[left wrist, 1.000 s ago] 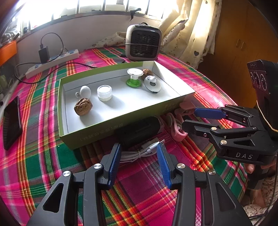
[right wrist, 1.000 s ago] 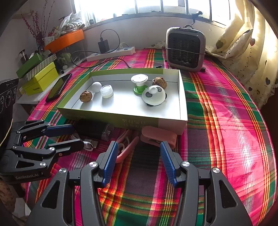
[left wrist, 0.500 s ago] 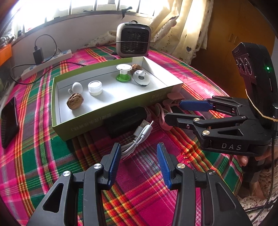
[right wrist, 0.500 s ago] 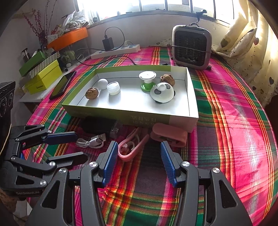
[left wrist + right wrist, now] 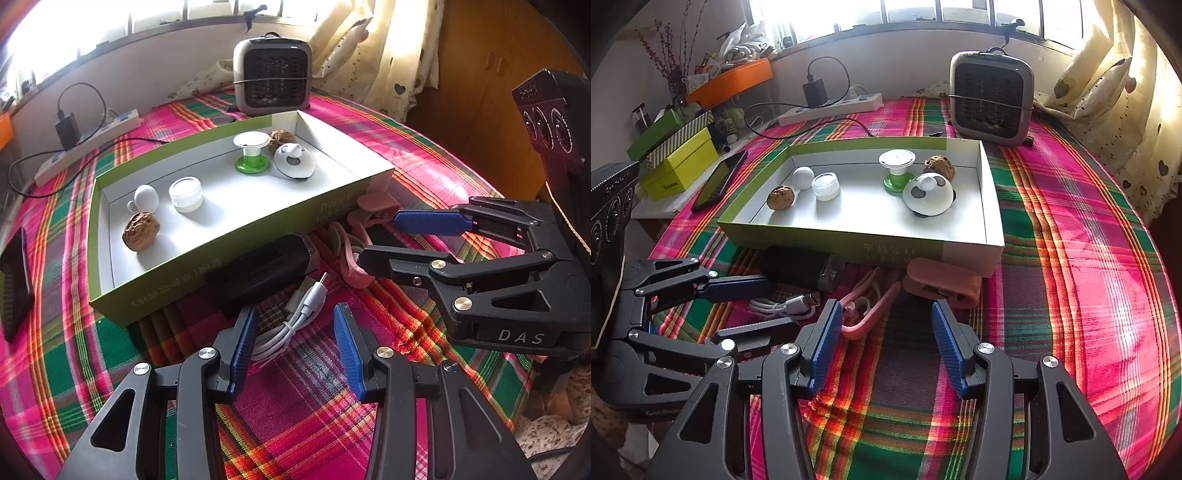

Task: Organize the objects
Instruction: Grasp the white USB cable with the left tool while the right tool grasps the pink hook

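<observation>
A green box (image 5: 229, 254) (image 5: 798, 236) with a white inside holds two walnuts, a white ball, a small jar, a green-based spool and a panda-faced dome (image 5: 928, 195). In front of it lie a black cylinder (image 5: 266, 266) (image 5: 798, 266), a coiled white cable (image 5: 291, 325) (image 5: 783, 307), a pink strap (image 5: 347, 254) (image 5: 868, 314) and a pink clip (image 5: 942, 282). My left gripper (image 5: 293, 319) is open and empty, its fingers either side of the cable. My right gripper (image 5: 882, 321) is open and empty, just in front of the pink strap and clip.
A plaid cloth covers the table. A small heater (image 5: 991, 98) stands behind the box. A power strip (image 5: 831, 107) with a charger lies at the back. A dark phone (image 5: 720, 179) lies left. Yellow and green boxes (image 5: 679, 162) stand beyond the left edge.
Both grippers drew back from the box, then came forward again. The left gripper's fingers now stand around the white cable. Both stay open and empty.
</observation>
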{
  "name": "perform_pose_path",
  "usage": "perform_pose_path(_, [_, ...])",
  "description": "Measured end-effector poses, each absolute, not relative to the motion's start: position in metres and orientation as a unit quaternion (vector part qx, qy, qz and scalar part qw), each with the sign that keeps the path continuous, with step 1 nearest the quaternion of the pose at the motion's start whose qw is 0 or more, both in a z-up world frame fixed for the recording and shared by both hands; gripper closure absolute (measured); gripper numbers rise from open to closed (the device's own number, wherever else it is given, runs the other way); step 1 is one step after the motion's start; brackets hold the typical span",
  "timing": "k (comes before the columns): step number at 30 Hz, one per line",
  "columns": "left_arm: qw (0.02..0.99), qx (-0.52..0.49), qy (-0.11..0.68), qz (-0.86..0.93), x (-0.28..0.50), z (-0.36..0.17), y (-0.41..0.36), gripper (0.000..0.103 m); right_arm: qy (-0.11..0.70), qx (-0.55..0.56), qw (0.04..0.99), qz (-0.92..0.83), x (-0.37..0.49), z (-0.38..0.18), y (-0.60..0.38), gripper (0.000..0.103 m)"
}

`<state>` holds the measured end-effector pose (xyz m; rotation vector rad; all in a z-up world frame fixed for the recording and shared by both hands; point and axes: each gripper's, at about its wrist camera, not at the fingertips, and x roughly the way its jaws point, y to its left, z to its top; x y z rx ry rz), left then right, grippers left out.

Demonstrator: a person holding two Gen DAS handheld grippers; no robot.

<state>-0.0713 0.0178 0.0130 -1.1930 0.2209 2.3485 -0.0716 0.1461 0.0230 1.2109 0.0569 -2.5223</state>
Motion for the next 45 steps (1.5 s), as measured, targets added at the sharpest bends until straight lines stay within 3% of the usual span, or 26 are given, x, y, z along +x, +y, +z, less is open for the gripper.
perform_pose_path(5, [0.239,-0.435,0.093,0.863,-0.069,0.013,0.02,0.063,0.015,0.427,0.172,-0.888,-0.072,0.022,0.146,0.051])
perform_pose_path(9, [0.224,-0.428,0.109,0.869,-0.066,0.013,0.02,0.076,0.014,0.426,0.173,-0.888,-0.072,0.022,0.145,0.051])
perform_pose_path(19, [0.218,-0.427,0.094,0.872,-0.059,0.013,0.012,0.087,0.013,0.428,0.18,-0.886,-0.069,0.022,0.138,0.051])
perform_pose_path(32, [0.179,-0.431,0.027,0.884,-0.057,0.012,-0.019,0.088,0.019,0.431,0.18,-0.884,-0.073,0.018,0.126,0.052])
perform_pose_path(45, [0.166,-0.429,0.026,0.887,-0.056,0.012,-0.015,0.088,0.034,0.432,0.171,-0.885,-0.084,0.012,0.117,0.052])
